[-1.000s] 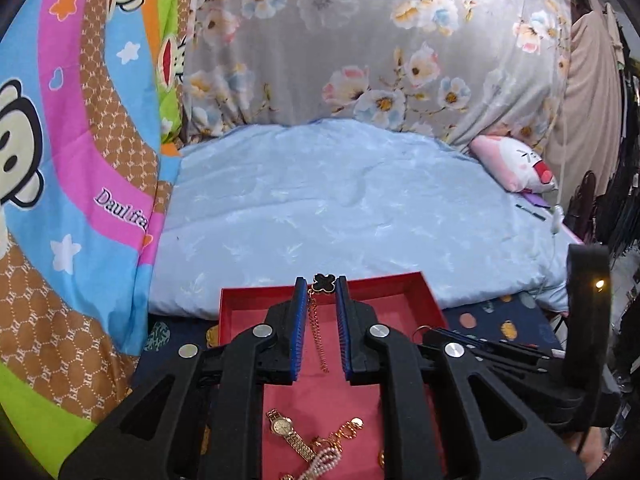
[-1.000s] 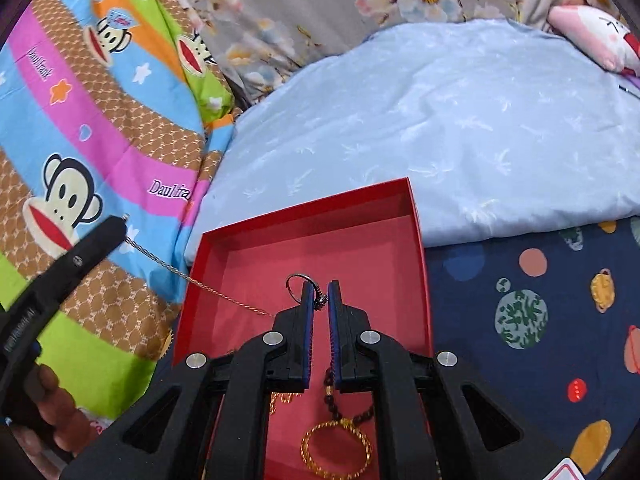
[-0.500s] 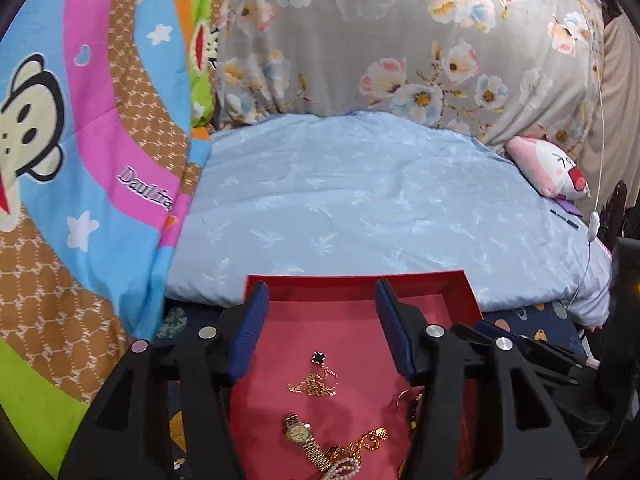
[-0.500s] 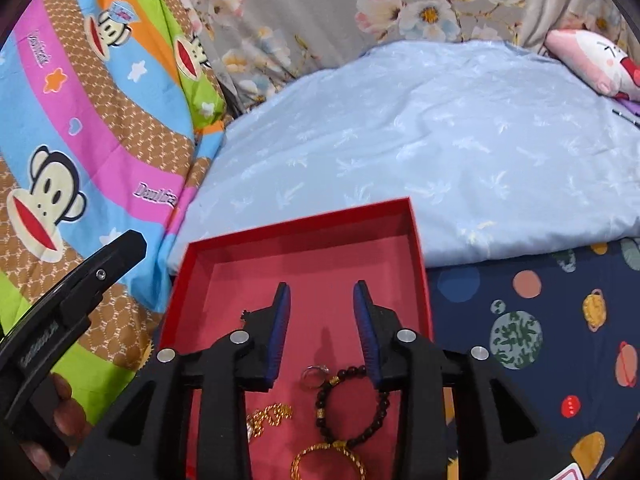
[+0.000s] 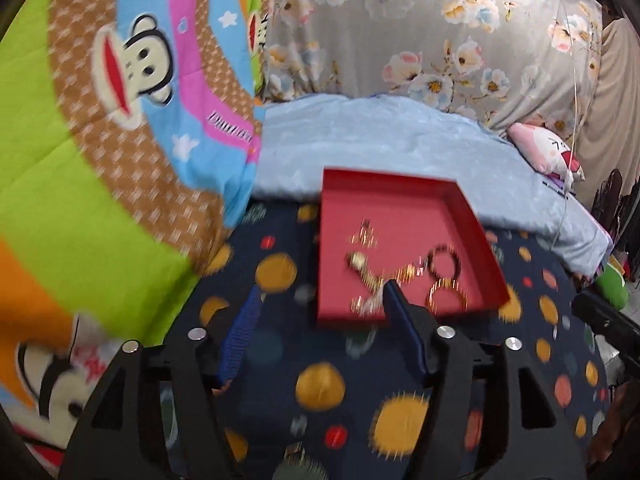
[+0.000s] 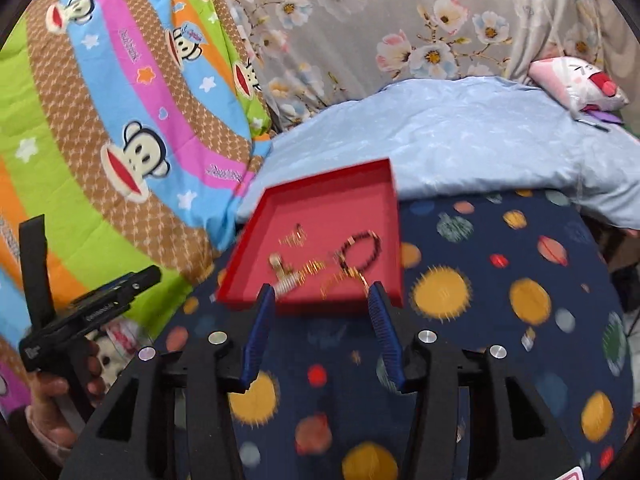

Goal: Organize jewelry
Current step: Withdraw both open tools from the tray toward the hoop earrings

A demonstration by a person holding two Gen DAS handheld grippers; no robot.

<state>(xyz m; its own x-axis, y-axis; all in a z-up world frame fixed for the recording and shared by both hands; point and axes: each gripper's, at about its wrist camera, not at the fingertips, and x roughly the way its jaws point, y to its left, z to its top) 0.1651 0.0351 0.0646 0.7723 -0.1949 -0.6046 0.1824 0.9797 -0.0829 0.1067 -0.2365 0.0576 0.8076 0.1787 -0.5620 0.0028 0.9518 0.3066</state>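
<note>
A shallow red tray (image 5: pixel 452 196) lies on the dark planet-print sheet (image 5: pixel 280 360); it also shows in the right wrist view (image 6: pixel 320 196). In it lie a gold chain with a black clover (image 5: pixel 365 235), a gold watch (image 5: pixel 360 266), a dark bead bracelet (image 5: pixel 444 260) and a gold bangle (image 5: pixel 446 296). The same bead bracelet (image 6: pixel 360 249) and watch (image 6: pixel 282 268) show in the right wrist view. My left gripper (image 5: pixel 322 298) is open and empty, near the tray's front left. My right gripper (image 6: pixel 320 292) is open and empty at the tray's front edge. Both views are blurred.
A pale blue pillow (image 5: pixel 380 140) lies behind the tray. A bright monkey-print blanket (image 5: pixel 120 140) is heaped on the left. A floral cloth (image 5: pixel 420 32) hangs at the back. A pink plush toy (image 5: pixel 548 152) sits at the far right.
Both grippers opened and dropped their pieces into the tray: the left the clover chain, the right the ringed bead bracelet. Both then drew back and up from the tray.
</note>
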